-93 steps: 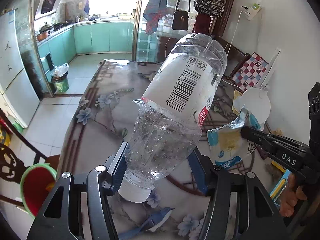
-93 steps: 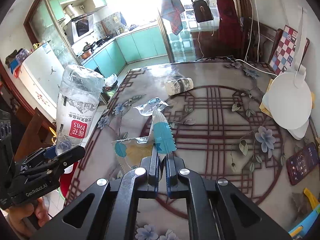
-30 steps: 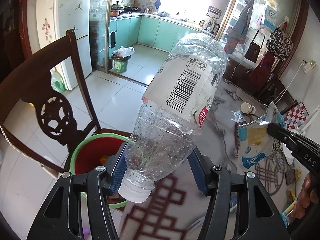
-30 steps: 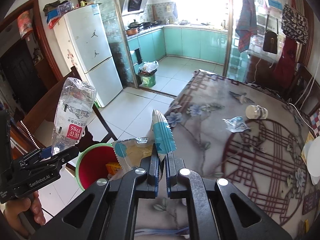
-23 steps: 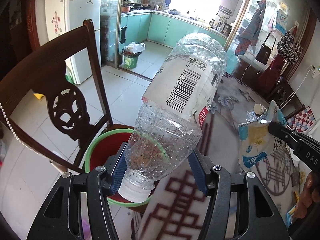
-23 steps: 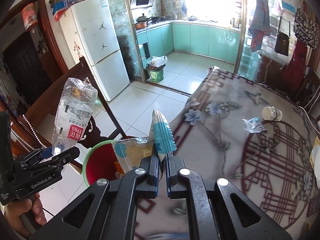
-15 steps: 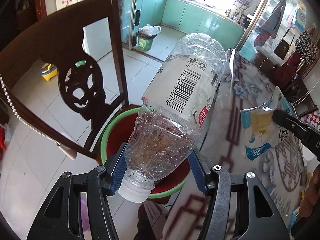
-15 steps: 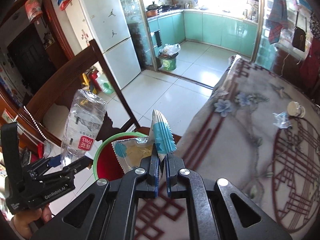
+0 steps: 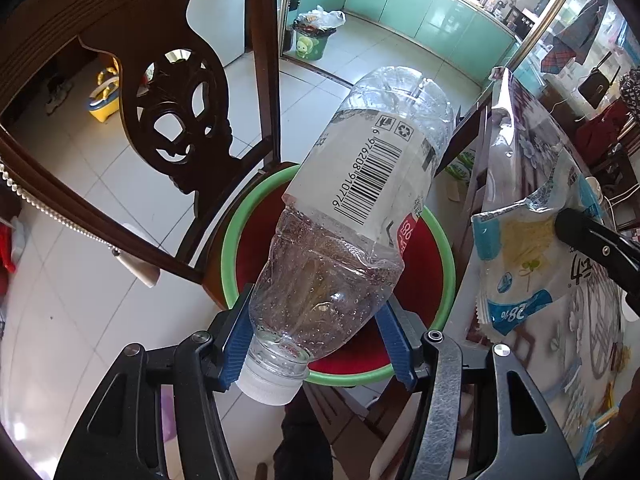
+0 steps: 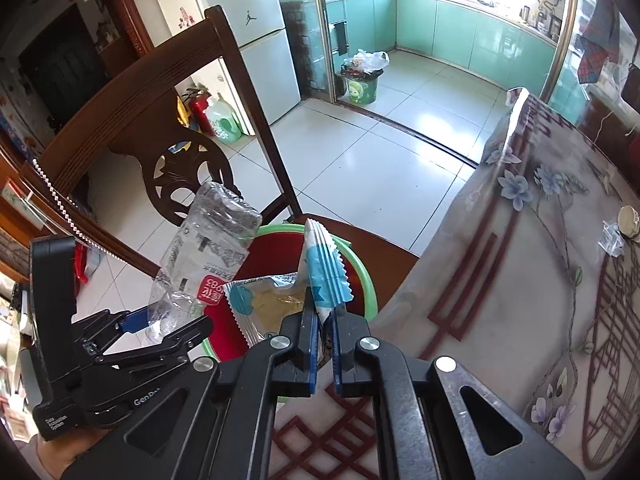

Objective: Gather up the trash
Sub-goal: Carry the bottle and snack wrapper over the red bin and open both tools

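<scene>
While the left wrist view looks steeply down, the left gripper (image 9: 318, 334) clamps its blue pads on the shoulder of a crumpled plastic water bottle (image 9: 352, 216), cap end nearest the camera and base pointing away. Directly beneath the bottle sits a red bucket with a green rim (image 9: 240, 216), resting on the seat of a carved wooden chair (image 9: 176, 120). At the right edge, the other tool's dark finger holds an empty snack wrapper (image 9: 524, 264) in front of the table's patterned cloth (image 9: 532, 152).

From the right wrist view, the right gripper (image 10: 324, 344) has its jaws pressed nearly together, pinching a corner of that blue-and-white wrapper (image 10: 280, 296), which hangs over the bucket (image 10: 366, 276) mouth. To the left, the left gripper (image 10: 160, 328) carries the bottle (image 10: 204, 248) tilted over the bucket's near rim. More litter, a small cup (image 10: 628, 216) and a scrap of clear film (image 10: 610, 240), lies well off on the tablecloth (image 10: 540, 280).

Both items appear ready to drop. The bottle is long and slanted, so if released off centre its base could strike the rim and tumble onto the floor tiles. The wrapper is light; it may cling to the pads or drift outside the rim. A knock from either tool could also shift the bucket on the seat.
</scene>
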Motion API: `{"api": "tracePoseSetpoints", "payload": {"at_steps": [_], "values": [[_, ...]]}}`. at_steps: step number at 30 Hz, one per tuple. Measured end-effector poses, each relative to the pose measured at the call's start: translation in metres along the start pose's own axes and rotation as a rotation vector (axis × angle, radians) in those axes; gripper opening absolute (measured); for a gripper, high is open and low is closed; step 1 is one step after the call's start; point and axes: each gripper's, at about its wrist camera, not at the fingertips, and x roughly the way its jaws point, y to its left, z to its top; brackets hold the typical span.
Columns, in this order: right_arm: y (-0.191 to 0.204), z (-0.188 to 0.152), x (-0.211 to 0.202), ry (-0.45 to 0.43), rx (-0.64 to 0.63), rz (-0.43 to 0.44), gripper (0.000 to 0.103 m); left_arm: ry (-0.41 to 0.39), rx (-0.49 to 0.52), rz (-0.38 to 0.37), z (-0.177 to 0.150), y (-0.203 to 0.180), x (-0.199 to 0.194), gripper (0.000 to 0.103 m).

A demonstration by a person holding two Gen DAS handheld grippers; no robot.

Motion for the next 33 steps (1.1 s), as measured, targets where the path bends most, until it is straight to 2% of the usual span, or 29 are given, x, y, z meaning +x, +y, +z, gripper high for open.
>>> {"api": "tracePoseSetpoints", "payload": {"at_steps": [11,12,13,14,15,20,24,28,33], "values": [[0.012,0.003,-0.001,-0.001,-0.039,-0.006,0.005,-0.008,-0.007,0.025,0.004,0.002,0.0,0.058],[0.013,0.003,0.0,0.002,-0.042,-0.004,0.005,-0.008,-0.007,0.023,0.004,0.002,0.0,0.06],[0.014,0.002,0.0,0.003,-0.044,-0.003,0.005,-0.011,-0.009,0.022,0.004,0.002,-0.001,0.067],[0.014,0.001,0.001,0.004,-0.047,0.0,0.006,-0.017,-0.012,0.027,0.004,0.002,-0.002,0.08],[0.014,0.001,0.002,0.008,-0.051,0.002,0.006,-0.025,-0.014,0.031,0.004,0.002,-0.003,0.084],[0.014,-0.002,-0.001,0.005,-0.062,-0.006,0.016,-0.061,-0.036,0.028,0.005,0.004,-0.016,0.085],[0.009,-0.006,-0.014,-0.018,-0.06,0.002,0.019,-0.106,-0.036,0.02,0.004,-0.001,-0.039,0.085],[-0.013,-0.016,-0.037,-0.041,-0.003,0.033,0.021,-0.159,0.015,-0.012,-0.002,-0.021,-0.069,0.085],[-0.061,-0.03,-0.086,-0.114,0.078,0.048,0.024,-0.202,0.135,-0.053,-0.018,-0.074,-0.104,0.085]]}}
